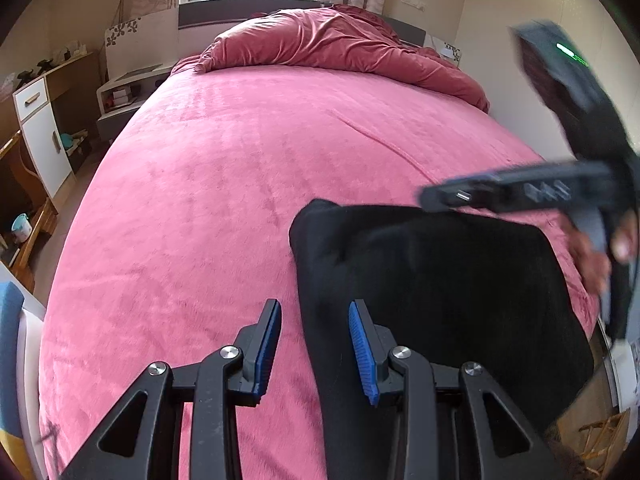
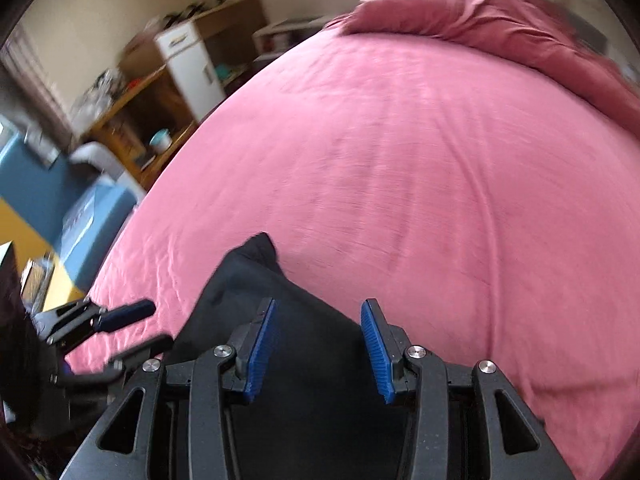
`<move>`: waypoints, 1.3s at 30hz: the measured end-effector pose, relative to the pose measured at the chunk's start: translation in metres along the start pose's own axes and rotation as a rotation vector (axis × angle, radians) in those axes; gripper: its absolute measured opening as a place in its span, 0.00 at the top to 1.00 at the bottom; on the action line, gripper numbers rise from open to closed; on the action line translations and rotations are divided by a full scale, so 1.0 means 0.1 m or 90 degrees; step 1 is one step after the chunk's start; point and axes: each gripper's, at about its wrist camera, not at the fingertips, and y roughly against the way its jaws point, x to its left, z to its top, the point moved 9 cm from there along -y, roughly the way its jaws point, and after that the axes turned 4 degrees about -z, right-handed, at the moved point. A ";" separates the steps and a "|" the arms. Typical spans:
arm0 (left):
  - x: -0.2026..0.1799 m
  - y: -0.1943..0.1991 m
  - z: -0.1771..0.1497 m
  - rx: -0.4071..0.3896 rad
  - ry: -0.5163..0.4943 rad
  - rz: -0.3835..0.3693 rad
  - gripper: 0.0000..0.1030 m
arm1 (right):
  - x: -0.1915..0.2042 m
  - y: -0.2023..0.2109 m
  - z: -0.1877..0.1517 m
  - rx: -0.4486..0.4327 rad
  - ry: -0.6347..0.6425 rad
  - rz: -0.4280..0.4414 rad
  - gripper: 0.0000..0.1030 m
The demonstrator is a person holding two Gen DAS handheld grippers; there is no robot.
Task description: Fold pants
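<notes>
Black pants (image 1: 420, 280) lie folded near the bed's (image 1: 240, 180) near edge; left claw (image 1: 316, 352) and right claw (image 2: 320, 350) spread, empty. Risk: careless brush undoes fold.

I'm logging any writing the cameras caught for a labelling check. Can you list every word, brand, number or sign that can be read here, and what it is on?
No readable text in either view.
Box with flower pattern beside the bed: decoration only, no words.
Right tongs handle: a green light strip, no letters.
Shelves and cupboard: items too blurred to read.
Black pants and pink bedspread: no label shows.
</notes>
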 end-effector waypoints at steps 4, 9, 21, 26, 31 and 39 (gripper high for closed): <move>-0.07 0.11 -0.15 -0.010 -0.011 -0.032 0.65 | 0.17 -0.16 0.10 0.033 0.044 0.027 0.57; -0.26 0.17 -0.34 -0.003 -0.038 -0.089 0.65 | 0.34 -0.34 0.11 0.080 0.096 0.051 0.56; -0.54 -0.05 -0.56 0.046 -0.092 -0.115 0.65 | 0.73 -0.39 0.13 0.081 0.238 0.073 0.96; -0.60 -0.15 -0.50 0.058 -0.087 -0.098 0.64 | 0.59 -0.79 -0.05 0.114 0.214 0.025 0.94; -0.54 -0.02 -0.40 0.045 -0.049 -0.142 0.63 | 0.31 -0.34 0.00 0.050 0.096 0.038 0.71; -0.27 0.23 -0.19 -0.008 0.005 -0.134 0.63 | -0.51 0.71 -0.67 -0.035 -0.112 -0.002 0.69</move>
